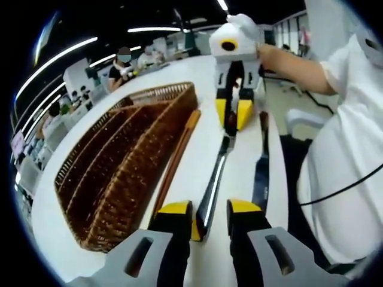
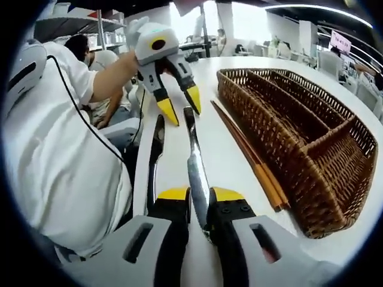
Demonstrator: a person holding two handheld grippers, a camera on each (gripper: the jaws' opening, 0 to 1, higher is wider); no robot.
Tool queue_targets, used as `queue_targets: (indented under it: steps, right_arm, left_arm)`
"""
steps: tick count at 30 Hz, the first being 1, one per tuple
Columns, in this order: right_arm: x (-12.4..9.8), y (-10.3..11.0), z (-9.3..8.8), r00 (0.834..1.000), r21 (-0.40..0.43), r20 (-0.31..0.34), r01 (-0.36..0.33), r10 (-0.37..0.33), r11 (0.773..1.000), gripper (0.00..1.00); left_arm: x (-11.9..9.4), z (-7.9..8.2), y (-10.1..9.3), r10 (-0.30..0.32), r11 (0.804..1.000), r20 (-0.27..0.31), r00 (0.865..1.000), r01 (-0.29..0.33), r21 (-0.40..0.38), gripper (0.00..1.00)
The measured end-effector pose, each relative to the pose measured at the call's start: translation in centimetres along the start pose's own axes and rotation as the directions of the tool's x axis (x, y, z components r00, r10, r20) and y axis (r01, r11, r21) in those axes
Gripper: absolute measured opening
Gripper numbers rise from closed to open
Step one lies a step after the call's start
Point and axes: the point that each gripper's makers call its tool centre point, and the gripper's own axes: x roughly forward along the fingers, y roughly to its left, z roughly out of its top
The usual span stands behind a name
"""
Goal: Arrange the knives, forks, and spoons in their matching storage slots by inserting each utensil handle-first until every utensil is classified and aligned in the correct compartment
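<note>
Status: early. Wicker tray [image 2: 335, 143] beside our grippers, slots empty. Right gripper [image 2: 198, 200] pinching knife [image 2: 192, 149]; left gripper [image 1: 209, 212] spread around its handle. Chopsticks [image 2: 251, 158], second utensil [image 2: 157, 149] unsorted.

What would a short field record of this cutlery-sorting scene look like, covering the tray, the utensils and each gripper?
tray: wicker tray, long compartments, no utensils visible inside
surface: white table
knife: knife lies on the table, alongside the tray, stretched between the two grippers
chopsticks: brown chopsticks lie between knife and tray
other utensil: dark-handled utensil on the knife's side away from the tray; kind unclear
left gripper: left gripper open, jaws either side of one knife end
right gripper: right gripper shut on the other end
</note>
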Motion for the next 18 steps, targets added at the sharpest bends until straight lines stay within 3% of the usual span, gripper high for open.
queue_targets:
  steps: [18]
  right_arm:
    - [0.22, 0.05, 0.10, 0.997, 0.087, -0.031, -0.064, 0.067, 0.994, 0.11]
  left_arm:
    - [0.19, 0.08, -0.24, -0.006, 0.999, -0.014, 1.000, 0.007, 0.050, 0.15]
